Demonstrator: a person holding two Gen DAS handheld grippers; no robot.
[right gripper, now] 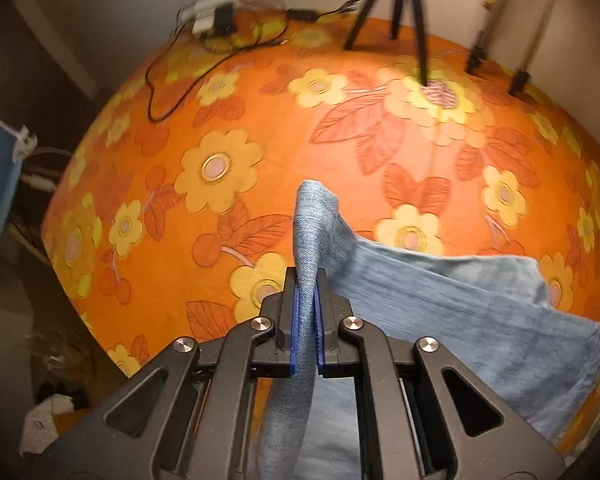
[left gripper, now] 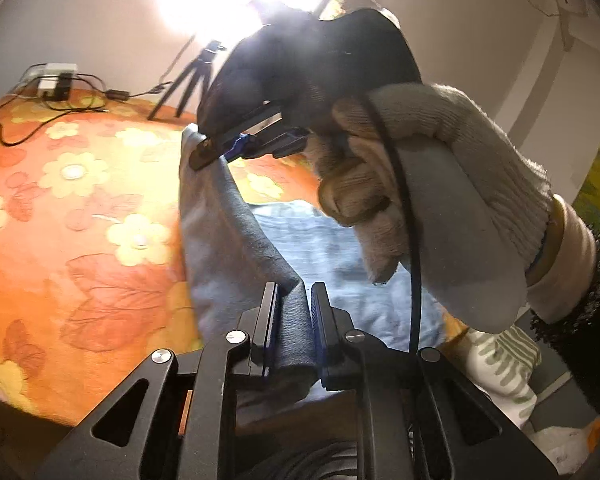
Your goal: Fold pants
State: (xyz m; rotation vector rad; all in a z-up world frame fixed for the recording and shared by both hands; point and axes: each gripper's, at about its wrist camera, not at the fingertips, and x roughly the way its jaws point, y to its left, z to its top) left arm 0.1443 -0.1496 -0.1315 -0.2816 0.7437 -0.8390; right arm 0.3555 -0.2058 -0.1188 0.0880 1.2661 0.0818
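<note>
Left gripper (left gripper: 294, 300): black two-finger frame with blue pads, nearest the left wrist camera; fingers narrow, clamped on a bunched fold of cloth.
Right gripper (right gripper: 307, 280): same black build; fingers nearly together, pinching a thin raised ridge of cloth that stands up past the fingertips. Also seen from the left wrist view (left gripper: 220, 148), held by a hand in a white knit glove (left gripper: 440, 184).
Pants (right gripper: 440, 288): pale blue denim-like fabric, lifted at two edge points close to each other; the rest trails down and lies spread on the surface to the right.
Surface (right gripper: 260, 120): orange cover with yellow flowers and red leaves, probably a bed or a covered table; cannot tell which.
Far-edge clutter: black tripod (right gripper: 400, 4), thin stand legs (right gripper: 496, 40), white adapter with black cables (right gripper: 216, 16).
Risk, slip: the right grip is on a thin ridge only; a sharp pull could draw the cloth out.
Risk, uneven fold: the held points look bunched, not flat, so the layers may land twisted or off-line.
Risk, drag: the trailing cloth may rub the cover and wrinkle when carried over.
Risk, snag: a long sweep toward the far edge could catch the tripod legs or the cables.
Risk, tangle: a black cable (left gripper: 412, 240) hangs beside the glove, close to the lifted cloth.
</note>
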